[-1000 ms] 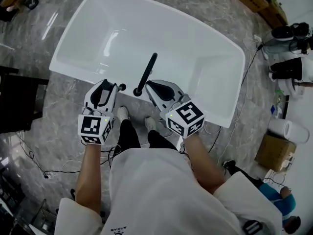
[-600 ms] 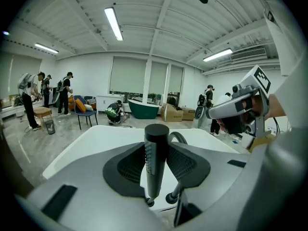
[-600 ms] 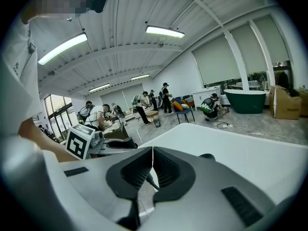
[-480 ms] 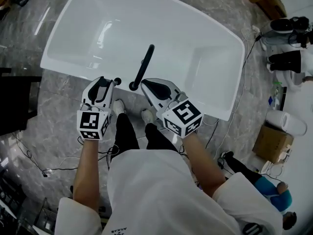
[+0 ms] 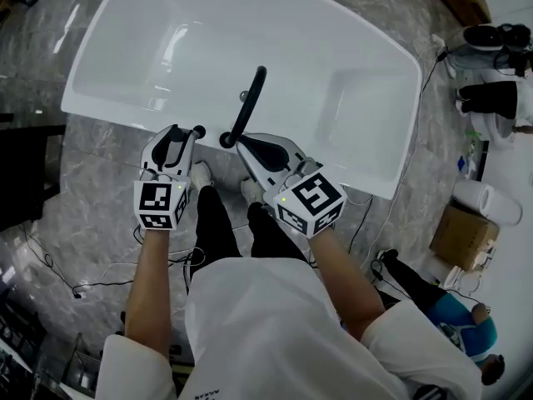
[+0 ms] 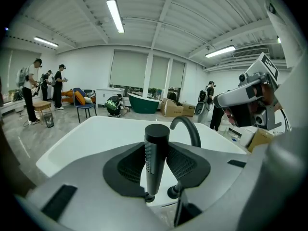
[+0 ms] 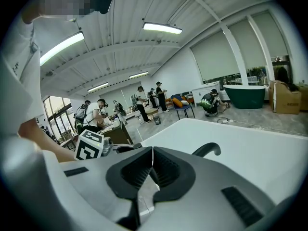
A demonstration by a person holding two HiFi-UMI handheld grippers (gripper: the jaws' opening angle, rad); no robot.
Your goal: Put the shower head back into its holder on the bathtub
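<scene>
Left claw (image 6: 157, 149) is clamped on the black shower head (image 6: 156, 170) and holds it upright over the near rim of the white bathtub (image 5: 350, 73). The head's lower end sits close beside a small black fitting (image 6: 172, 192) on that rim. Just to the right rises the curved black faucet (image 5: 250, 102). Right claw (image 7: 153, 154), jaws pressed together with nothing between them, hovers right of the faucet's base.

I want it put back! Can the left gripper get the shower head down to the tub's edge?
Probably yes. The left gripper holds the shower head upright just above the bathtub rim, beside the faucet, with nothing in between.
</scene>
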